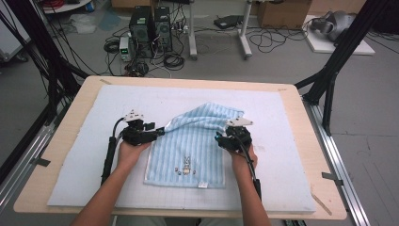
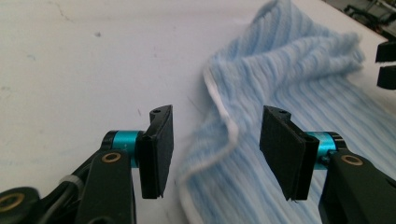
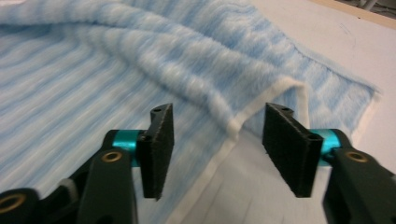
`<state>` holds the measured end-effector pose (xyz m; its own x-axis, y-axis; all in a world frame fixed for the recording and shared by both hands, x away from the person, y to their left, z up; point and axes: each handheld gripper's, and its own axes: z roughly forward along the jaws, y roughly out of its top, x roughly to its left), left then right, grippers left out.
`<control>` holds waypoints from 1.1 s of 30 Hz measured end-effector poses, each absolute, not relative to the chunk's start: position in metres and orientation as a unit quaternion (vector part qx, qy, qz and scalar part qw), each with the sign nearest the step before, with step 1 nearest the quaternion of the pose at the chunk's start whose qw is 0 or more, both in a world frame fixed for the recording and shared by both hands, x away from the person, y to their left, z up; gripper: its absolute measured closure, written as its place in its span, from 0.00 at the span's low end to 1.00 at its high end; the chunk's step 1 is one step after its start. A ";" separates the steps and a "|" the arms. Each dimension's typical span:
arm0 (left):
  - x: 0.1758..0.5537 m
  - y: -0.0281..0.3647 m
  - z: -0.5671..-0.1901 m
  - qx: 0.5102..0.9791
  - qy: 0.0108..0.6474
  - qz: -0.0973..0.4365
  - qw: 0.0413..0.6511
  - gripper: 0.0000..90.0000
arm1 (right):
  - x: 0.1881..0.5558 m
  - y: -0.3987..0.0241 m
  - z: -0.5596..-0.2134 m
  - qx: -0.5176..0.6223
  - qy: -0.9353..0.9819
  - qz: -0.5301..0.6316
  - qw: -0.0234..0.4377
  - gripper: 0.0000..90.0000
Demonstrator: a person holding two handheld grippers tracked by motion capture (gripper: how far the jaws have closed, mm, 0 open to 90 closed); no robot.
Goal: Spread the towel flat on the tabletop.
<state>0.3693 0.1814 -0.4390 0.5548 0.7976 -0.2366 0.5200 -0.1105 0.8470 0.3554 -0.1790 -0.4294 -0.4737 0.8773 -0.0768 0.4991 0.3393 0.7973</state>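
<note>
Left gripper (image 2: 217, 151): jaws wide, holding nothing.
Right gripper (image 3: 218, 151): same.
Towel (image 1: 195, 146): folded corners bunched.
Risk: the loose fold may slump open.

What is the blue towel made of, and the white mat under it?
The towel looks like soft terry cloth: fuzzy ribbed stripes, white stitched hem, floppy folds. The mat seems to be matte white foam or felt, lightly scuffed; hard to say which.
</note>
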 end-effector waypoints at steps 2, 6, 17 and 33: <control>0.357 0.184 -0.439 0.734 0.448 0.132 0.493 0.49 | 0.342 -0.182 -0.429 0.437 0.778 0.380 0.243 0.42; 0.335 0.183 -0.438 0.744 0.435 0.133 0.490 0.51 | 0.321 -0.187 -0.428 0.427 0.784 0.384 0.237 0.42; 0.284 0.190 -0.442 0.761 0.437 0.111 0.465 0.65 | 0.260 -0.192 -0.431 0.413 0.800 0.389 0.194 0.62; 0.229 0.187 -0.453 0.790 0.412 0.079 0.448 1.00 | 0.214 -0.184 -0.443 0.393 0.831 0.353 0.173 0.95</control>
